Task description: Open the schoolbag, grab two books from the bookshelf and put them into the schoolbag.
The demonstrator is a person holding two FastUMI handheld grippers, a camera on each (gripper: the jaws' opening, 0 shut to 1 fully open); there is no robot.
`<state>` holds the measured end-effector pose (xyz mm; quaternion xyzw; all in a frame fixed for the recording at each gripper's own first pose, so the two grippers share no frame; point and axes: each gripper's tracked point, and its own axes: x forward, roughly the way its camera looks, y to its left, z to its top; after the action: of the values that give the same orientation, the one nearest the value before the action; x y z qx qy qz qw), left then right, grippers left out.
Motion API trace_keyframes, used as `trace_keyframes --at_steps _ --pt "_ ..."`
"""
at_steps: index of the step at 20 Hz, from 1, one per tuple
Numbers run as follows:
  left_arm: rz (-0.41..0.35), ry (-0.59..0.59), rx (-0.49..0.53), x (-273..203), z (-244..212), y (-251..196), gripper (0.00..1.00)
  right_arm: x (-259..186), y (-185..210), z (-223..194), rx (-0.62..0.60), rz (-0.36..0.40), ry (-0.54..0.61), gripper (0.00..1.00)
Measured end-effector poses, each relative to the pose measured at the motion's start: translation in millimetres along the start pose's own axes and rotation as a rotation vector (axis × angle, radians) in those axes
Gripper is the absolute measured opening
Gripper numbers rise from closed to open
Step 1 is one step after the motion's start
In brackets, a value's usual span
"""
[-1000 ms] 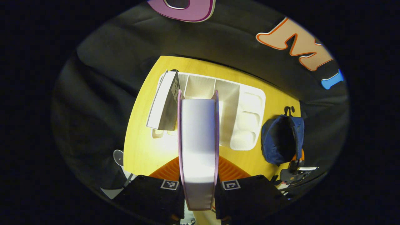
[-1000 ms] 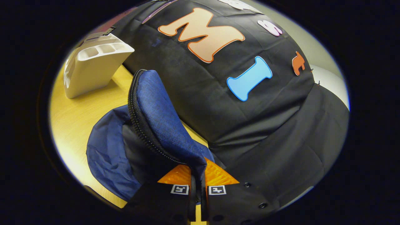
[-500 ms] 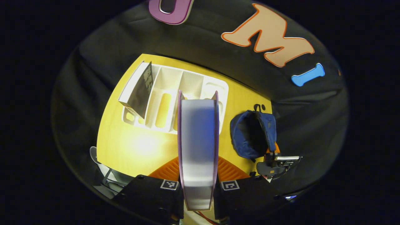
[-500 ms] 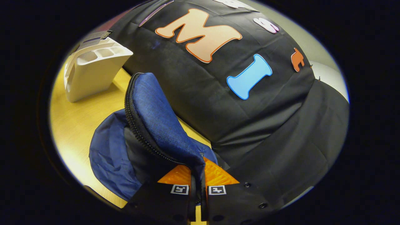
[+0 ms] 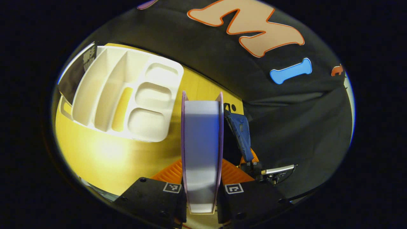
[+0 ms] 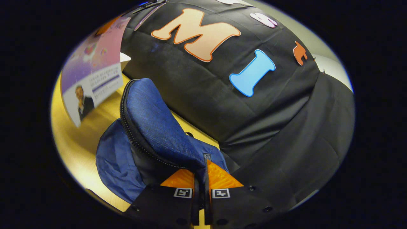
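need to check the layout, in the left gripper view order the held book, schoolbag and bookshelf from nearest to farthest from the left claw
1. The book, clamped upright between the left claw's fingers.
2. The schoolbag, just right of the book, its flap pinched by the right claw.
3. The bookshelf, farther off to the upper left on the table.

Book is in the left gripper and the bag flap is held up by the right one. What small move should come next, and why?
Probably carry the book rightward and lower it into the schoolbag. The left gripper is clamped on it, and the right gripper pinches the flap up, leaving the mouth open beside the bookshelf.
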<state>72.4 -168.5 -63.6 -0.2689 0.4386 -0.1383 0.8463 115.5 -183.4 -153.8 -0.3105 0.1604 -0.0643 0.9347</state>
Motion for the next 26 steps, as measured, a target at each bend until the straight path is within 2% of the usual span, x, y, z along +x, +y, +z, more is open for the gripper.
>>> trace_keyframes --at_steps 4,7,11,12,13,14,15,17,18,19,21,22,24,25,26 --pt "-0.099 0.02 -0.037 59 -18 -15 0.35 3 -2 0 0.032 0.011 0.007 0.09" --pt "-0.196 -0.013 -0.044 98 -24 -31 0.35 3 -3 2 0.051 0.02 0.006 0.06" --pt "-0.313 -0.039 -0.037 139 -31 -54 0.35 4 -6 6 0.066 0.034 -0.006 0.12" --pt "-0.335 -0.041 -0.033 148 -31 -58 0.36 4 -6 7 0.072 0.034 -0.01 0.09" --pt "-0.355 -0.044 -0.031 159 -34 -61 0.34 3 -8 7 0.079 0.032 -0.017 0.06" --pt "-0.371 -0.046 -0.031 168 -38 -63 0.36 3 -10 8 0.086 0.029 -0.022 0.06" --pt "-0.385 -0.048 -0.035 179 -42 -63 0.35 3 -11 8 0.096 0.029 -0.028 0.09" --pt "-0.395 -0.037 -0.06 194 -47 -59 0.35 3 -14 11 0.112 0.03 -0.039 0.05" --pt "-0.405 -0.029 -0.073 204 -53 -55 0.33 3 -13 12 0.115 0.034 -0.042 0.09" --pt "-0.421 -0.025 -0.089 211 -60 -53 0.35 2 -10 12 0.111 0.039 -0.046 0.06" --pt "-0.445 -0.017 -0.114 224 -69 -52 0.35 -2 -5 17 0.095 0.048 -0.064 0.12" --pt "-0.456 -0.018 -0.124 232 -73 -53 0.35 -3 -3 18 0.095 0.053 -0.069 0.06" --pt "-0.479 -0.021 -0.154 244 -79 -51 0.35 0 -3 18 0.107 0.054 -0.069 0.06" --pt "-0.477 -0.017 -0.173 251 -82 -45 0.35 -1 -3 18 0.116 0.055 -0.066 0.05" --pt "-0.452 -0.016 -0.187 261 -83 -38 0.36 0 -2 17 0.124 0.054 -0.06 0.09"
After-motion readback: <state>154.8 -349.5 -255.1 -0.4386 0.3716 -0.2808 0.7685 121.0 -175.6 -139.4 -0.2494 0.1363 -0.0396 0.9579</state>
